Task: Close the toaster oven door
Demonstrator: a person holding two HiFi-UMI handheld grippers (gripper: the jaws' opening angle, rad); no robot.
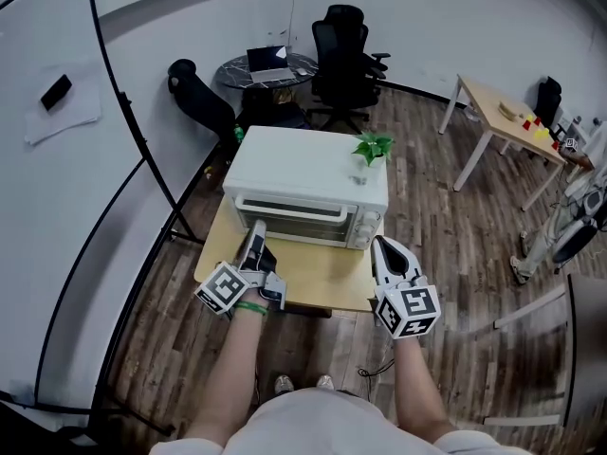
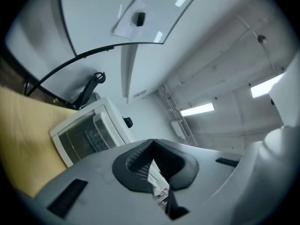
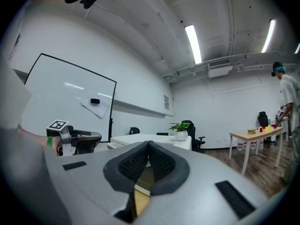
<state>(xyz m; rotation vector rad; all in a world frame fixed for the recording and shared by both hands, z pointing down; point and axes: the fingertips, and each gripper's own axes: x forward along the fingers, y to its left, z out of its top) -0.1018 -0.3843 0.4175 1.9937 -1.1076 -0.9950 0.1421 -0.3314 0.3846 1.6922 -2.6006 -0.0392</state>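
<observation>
The white toaster oven (image 1: 305, 171) stands on a small wooden table (image 1: 318, 275), and its glass door (image 1: 289, 218) is up against the front. My left gripper (image 1: 256, 229) points at the door's lower left and is shut with nothing in it. In the left gripper view the pads (image 2: 140, 159) meet, and the oven (image 2: 86, 132) lies tilted beyond them. My right gripper (image 1: 380, 245) hovers by the oven's front right corner, apart from it. Its jaws (image 3: 148, 145) are shut and hold nothing.
A small potted plant (image 1: 372, 150) sits on the oven's top right. Behind are black office chairs (image 1: 343, 55) and a round table with a laptop (image 1: 267, 64). A wooden table (image 1: 503, 114) stands at the right, where a person (image 3: 288, 97) is. A whiteboard (image 1: 57, 102) fills the left.
</observation>
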